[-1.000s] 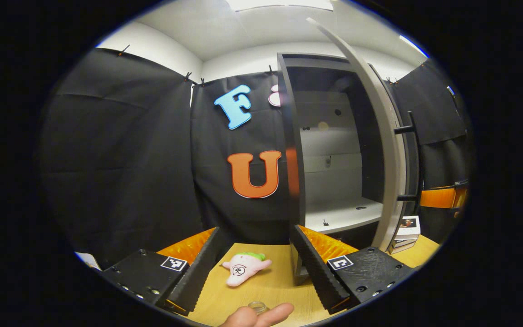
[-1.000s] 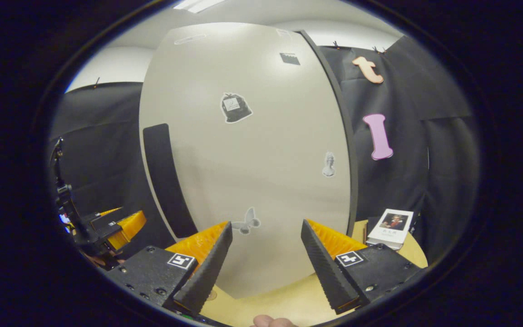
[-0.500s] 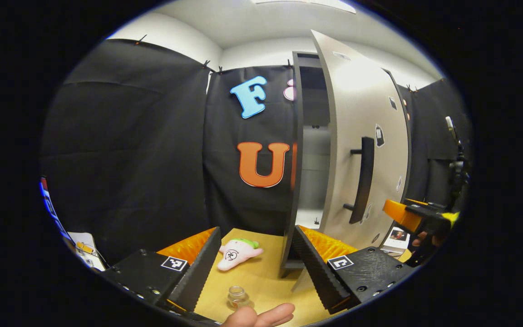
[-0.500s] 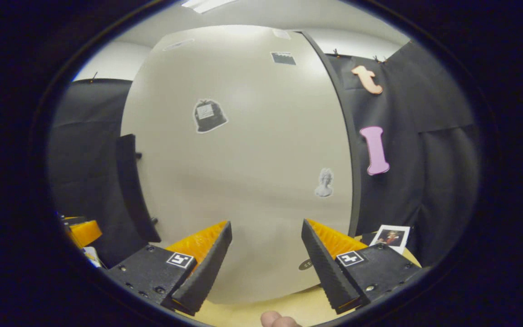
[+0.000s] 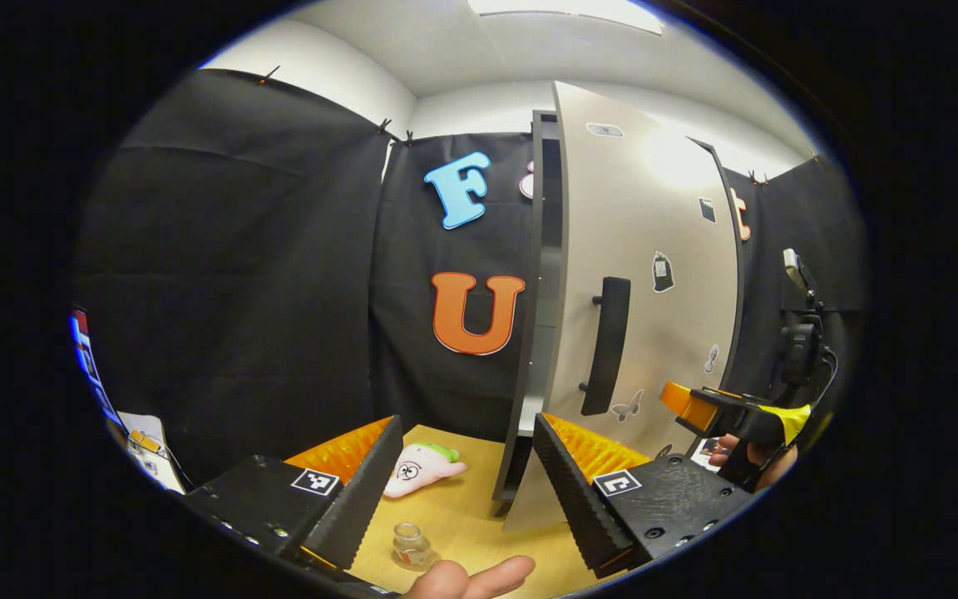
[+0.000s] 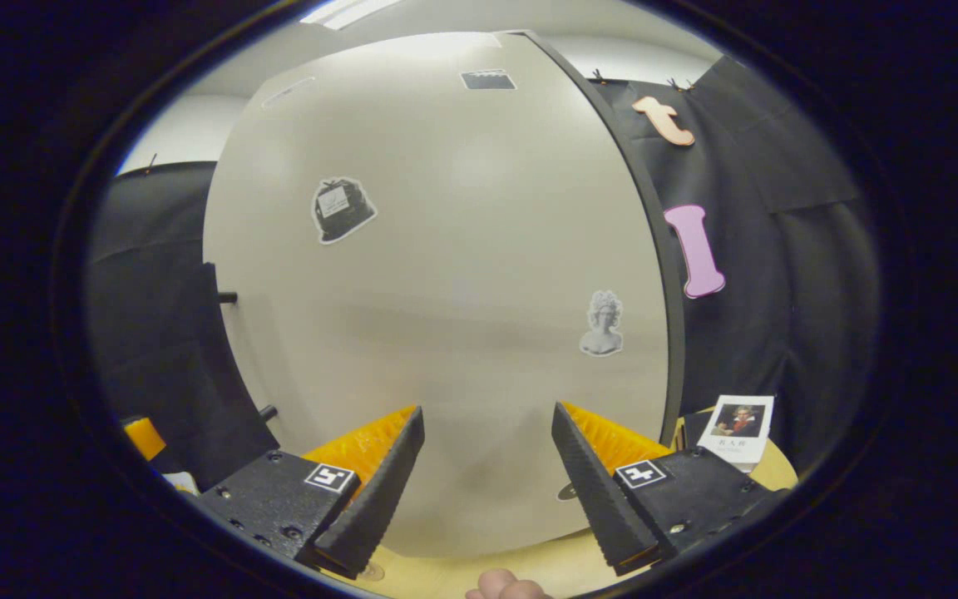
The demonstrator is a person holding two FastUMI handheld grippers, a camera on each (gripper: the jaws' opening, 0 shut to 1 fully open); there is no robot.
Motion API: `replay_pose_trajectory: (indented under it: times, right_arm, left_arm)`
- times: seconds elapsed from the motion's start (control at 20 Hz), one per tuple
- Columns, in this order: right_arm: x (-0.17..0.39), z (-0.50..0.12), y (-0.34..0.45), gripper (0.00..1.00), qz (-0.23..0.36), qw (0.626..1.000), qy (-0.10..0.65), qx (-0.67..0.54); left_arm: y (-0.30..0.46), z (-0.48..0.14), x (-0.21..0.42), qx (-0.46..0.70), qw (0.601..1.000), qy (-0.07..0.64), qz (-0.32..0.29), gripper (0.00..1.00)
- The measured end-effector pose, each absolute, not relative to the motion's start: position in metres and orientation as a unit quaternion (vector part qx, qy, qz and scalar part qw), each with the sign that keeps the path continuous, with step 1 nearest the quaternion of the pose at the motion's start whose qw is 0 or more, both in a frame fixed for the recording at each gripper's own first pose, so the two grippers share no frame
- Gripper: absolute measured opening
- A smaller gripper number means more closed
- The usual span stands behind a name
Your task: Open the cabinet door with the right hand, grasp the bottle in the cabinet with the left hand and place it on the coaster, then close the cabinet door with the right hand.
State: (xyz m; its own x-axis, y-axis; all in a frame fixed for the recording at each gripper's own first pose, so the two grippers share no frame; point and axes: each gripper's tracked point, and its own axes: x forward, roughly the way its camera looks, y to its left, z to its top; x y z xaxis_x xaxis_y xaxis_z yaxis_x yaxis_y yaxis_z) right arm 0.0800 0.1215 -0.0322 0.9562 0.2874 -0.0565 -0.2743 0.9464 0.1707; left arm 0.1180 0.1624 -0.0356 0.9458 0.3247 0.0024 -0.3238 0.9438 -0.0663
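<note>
The grey cabinet door (image 5: 645,274) stands almost shut, with a narrow dark gap left at the cabinet's edge (image 5: 529,333). Its black bar handle (image 5: 608,345) faces me. A small clear glass bottle (image 5: 411,545) stands upright on the wooden table (image 5: 471,516), low between my left gripper's fingers; I cannot tell what lies under it. My left gripper (image 5: 462,491) is open and holds nothing. In the right gripper view the door's face (image 6: 446,291) is very close ahead, and my right gripper (image 6: 487,482) is open before it. The right gripper (image 5: 724,416), held by a hand, sits by the door's lower right.
A pink plush toy (image 5: 417,470) lies on the table left of the cabinet's foot. A small white book (image 6: 737,424) lies on the table right of the door. A fingertip (image 5: 479,576) shows at the bottom of the left gripper view.
The door has swung from wide open to nearly shut, hiding the shelves. The right gripper followed the door's face. The left gripper drew back, so the bottle shows more fully.
</note>
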Motion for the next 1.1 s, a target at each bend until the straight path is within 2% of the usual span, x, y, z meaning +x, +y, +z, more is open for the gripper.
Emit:
replay_pose_trajectory:
  times: [0.2, 0.25, 0.3, 0.35, 0.7, 0.75, 1.1]
  right_arm:
    - [0.085, -0.036, 0.139, 0.99, 0.165, 0.982, 0.049, 0.074]
    - [0.086, -0.036, 0.14, 0.95, 0.164, 0.983, 0.049, 0.073]
    - [0.087, -0.037, 0.142, 0.95, 0.165, 0.982, 0.051, 0.07]
    - [0.088, -0.038, 0.144, 0.99, 0.167, 0.982, 0.053, 0.067]
    - [0.089, -0.041, 0.158, 0.99, 0.181, 0.981, 0.062, 0.045]
    - [0.086, -0.041, 0.159, 0.95, 0.179, 0.981, 0.062, 0.043]
    - [0.062, -0.045, 0.127, 0.95, 0.139, 0.988, 0.073, 0.005]
  left_arm:
    - [0.167, -0.038, 0.115, -0.031, 0.984, -0.006, 0.174, 0.95]
    - [0.169, -0.04, 0.115, -0.027, 0.984, -0.002, 0.178, 0.95]
    - [0.169, -0.04, 0.115, -0.027, 0.984, -0.003, 0.177, 0.95]
    - [0.168, -0.038, 0.113, -0.028, 0.984, -0.007, 0.177, 0.95]
    - [0.173, -0.035, 0.109, -0.025, 0.984, -0.02, 0.174, 0.95]
    - [0.173, -0.035, 0.109, -0.029, 0.984, -0.022, 0.173, 0.95]
    - [0.164, -0.043, 0.137, -0.026, 0.99, -0.009, 0.139, 0.95]
